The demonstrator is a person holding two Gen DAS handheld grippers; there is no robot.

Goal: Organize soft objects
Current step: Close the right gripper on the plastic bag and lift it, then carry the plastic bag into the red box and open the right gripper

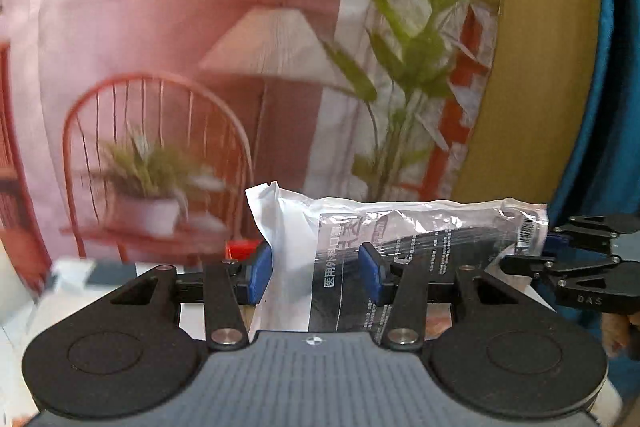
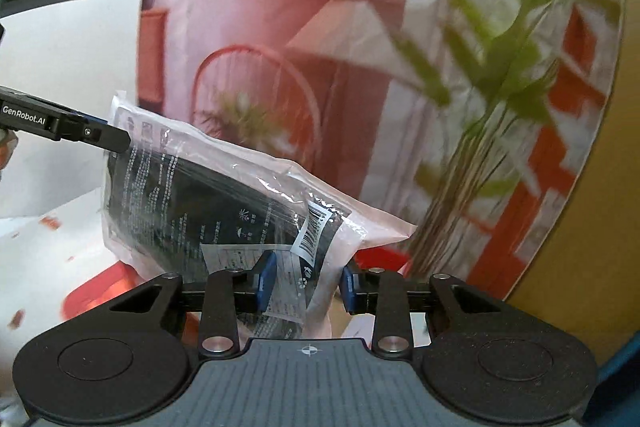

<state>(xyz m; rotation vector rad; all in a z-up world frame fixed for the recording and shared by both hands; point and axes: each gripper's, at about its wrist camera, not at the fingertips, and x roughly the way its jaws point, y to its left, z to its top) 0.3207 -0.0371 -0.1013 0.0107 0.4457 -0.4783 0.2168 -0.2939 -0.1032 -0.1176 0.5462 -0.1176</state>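
- Packet (image 1: pixel 404 251) of black soft goods in clear plastic — held up between both grippers, off any surface.
- Left gripper (image 1: pixel 316 273) pinches one end.
- Right gripper (image 2: pixel 308 283) pinches the barcode end.
- Printed backdrop (image 1: pixel 192 39) hangs behind.

The left gripper (image 1: pixel 316 273) holds its two blue pads (image 1: pixel 260 275) partly apart, with one end of the clear packet (image 1: pixel 400 239) between them, and the pads press on its sides. The right gripper (image 2: pixel 308 281) takes the other end of the same packet in the same way (its jaws stand a little narrower). In the left wrist view the right gripper comes in from the right edge, and a bit of the hand (image 1: pixel 616 333) shows under it.
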